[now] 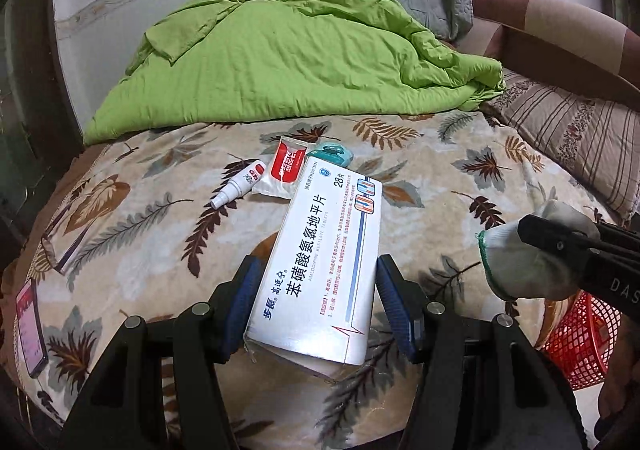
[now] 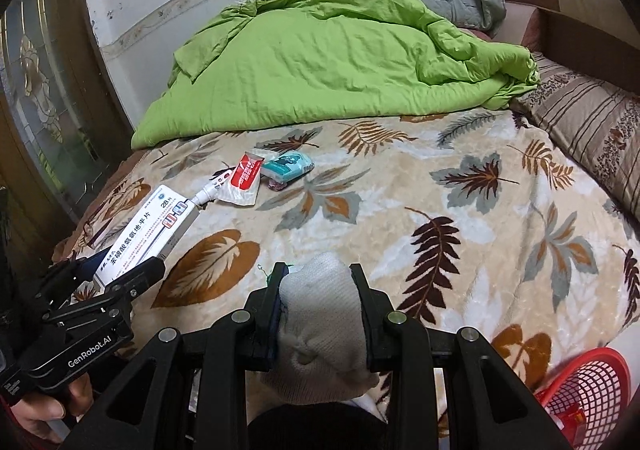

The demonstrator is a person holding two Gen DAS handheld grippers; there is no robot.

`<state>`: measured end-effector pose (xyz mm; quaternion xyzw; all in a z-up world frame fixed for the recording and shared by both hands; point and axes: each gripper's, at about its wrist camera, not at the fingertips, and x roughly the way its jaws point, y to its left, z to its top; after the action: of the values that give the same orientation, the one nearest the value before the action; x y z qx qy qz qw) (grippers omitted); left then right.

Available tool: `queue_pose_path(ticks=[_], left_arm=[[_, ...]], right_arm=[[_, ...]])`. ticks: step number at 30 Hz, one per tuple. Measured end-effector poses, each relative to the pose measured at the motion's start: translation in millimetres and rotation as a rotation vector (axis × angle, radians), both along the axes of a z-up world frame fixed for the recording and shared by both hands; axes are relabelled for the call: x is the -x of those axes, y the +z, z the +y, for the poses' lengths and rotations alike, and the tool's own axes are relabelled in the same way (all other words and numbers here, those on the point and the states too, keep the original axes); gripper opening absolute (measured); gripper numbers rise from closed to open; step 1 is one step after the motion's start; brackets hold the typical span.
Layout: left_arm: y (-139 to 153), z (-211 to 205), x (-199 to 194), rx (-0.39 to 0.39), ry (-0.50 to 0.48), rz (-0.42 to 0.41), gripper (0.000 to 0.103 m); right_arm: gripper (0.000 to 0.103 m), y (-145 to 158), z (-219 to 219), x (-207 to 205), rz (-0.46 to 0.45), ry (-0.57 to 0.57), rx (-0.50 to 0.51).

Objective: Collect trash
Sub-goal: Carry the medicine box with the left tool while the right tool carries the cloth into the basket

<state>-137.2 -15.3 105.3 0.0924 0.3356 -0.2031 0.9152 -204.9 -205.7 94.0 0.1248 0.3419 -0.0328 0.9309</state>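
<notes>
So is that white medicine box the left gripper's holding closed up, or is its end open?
Open at the near end. In the left wrist view the medicine box, clamped in the left gripper, shows a gaping, slightly crushed end with a loose flap.

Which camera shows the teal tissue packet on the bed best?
The right wrist view: the teal tissue packet lies fully visible beside the red-and-white sachet. The left wrist view shows only its edge behind the white medicine box.
</notes>
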Motion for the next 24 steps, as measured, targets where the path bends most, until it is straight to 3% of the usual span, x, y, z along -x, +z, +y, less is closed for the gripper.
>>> queue_pose_path(ticks=[18,24], left_arm=[[5,-14,17,-0.008,-0.045,-0.007,0.058],[5,-31,29,0.026,-0.14,0.041,0.059]], right_arm=[[0.032,9,-12,19,-0.023,-0.031,-0.025],[0.032,20,-42,46,-0.05,-0.101,-0.05]])
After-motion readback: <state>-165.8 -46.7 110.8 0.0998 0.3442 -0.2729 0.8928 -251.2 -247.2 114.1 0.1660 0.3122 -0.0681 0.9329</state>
